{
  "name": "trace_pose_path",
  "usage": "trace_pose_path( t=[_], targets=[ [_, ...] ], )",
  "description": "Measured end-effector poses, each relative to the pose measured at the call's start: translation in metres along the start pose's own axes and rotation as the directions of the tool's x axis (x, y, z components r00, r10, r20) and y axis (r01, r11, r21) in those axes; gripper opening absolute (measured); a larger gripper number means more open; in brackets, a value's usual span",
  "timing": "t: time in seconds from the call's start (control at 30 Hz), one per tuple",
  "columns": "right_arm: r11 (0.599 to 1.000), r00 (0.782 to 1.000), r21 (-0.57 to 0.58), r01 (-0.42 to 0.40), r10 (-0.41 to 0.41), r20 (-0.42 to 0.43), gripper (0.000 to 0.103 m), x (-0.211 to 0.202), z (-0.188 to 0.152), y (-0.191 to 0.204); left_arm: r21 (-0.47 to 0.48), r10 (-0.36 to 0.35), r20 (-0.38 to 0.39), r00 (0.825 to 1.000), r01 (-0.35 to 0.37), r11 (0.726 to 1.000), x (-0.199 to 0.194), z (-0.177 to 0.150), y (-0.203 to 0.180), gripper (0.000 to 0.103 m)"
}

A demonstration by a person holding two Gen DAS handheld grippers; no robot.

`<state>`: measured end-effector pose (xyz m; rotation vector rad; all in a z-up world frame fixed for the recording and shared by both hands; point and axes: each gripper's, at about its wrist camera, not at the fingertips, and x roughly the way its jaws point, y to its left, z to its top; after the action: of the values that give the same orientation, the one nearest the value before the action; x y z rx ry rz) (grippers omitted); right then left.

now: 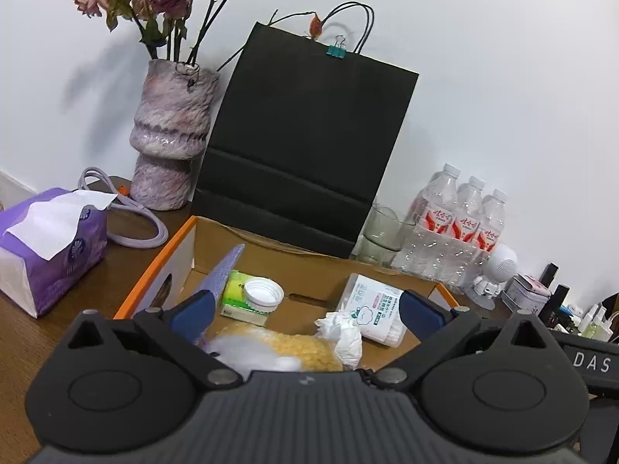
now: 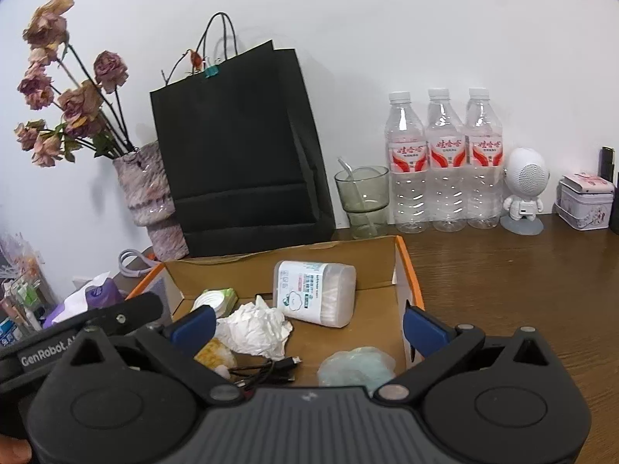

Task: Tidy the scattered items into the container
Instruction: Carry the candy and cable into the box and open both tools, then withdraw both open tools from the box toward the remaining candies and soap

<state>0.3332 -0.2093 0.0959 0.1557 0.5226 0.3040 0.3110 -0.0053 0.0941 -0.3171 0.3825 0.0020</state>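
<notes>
Left wrist view: left gripper (image 1: 305, 311) hovering over the near edge of the cardboard box (image 1: 154, 266), jaws spread wide, nothing between the blue pads but open air above the contents. Right gripper (image 2: 307, 324) likewise released and empty, poised over the same box from the right side, tilted gently downward. Already inside the box: cotton swab tub (image 2: 314, 294) at the far right, crumpled tissue (image 2: 255, 328) in the middle, white cap (image 1: 263, 294) on a green packet (image 1: 236, 290) at the left, yellow sponge (image 1: 298, 350) near, black cable (image 2: 267, 373) and a pale bluish bundle (image 2: 356, 369) nearest of all. Likely risks: both grippers crowding one box and knocking together, the left tool's body already close beside the right one's left finger; a low sweep snagging the cable loops or dragging the light tissue back out over the rim; a careless retreat clipping the glass (image 2: 361, 201) or the water bottles (image 2: 445, 162) standing just behind the far wall. Judging by the bare wood of the table (image 2: 503, 290) to the right, little apparently left to gather, though anything nearer than the grippers stays hidden.
</notes>
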Motion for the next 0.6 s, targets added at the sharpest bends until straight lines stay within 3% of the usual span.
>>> trace_pose_path(
  t=[0.33, 0.6],
  targets=[
    [1.0, 0.999, 0.01, -0.027, 0.027, 0.02, 0.103, -0.011, 0.005, 0.0, -0.016, -0.034, 0.014, 0.999, 0.035, 0.999, -0.007, 0.005, -0.003, 0.103],
    [0.999, 0.998, 0.019, -0.033, 0.032, 0.055, 0.103, -0.038, 0.002, 0.001, -0.017, -0.086, 0.04, 0.996, 0.087, 0.996, -0.041, 0.011, 0.001, 0.103]
  ],
)
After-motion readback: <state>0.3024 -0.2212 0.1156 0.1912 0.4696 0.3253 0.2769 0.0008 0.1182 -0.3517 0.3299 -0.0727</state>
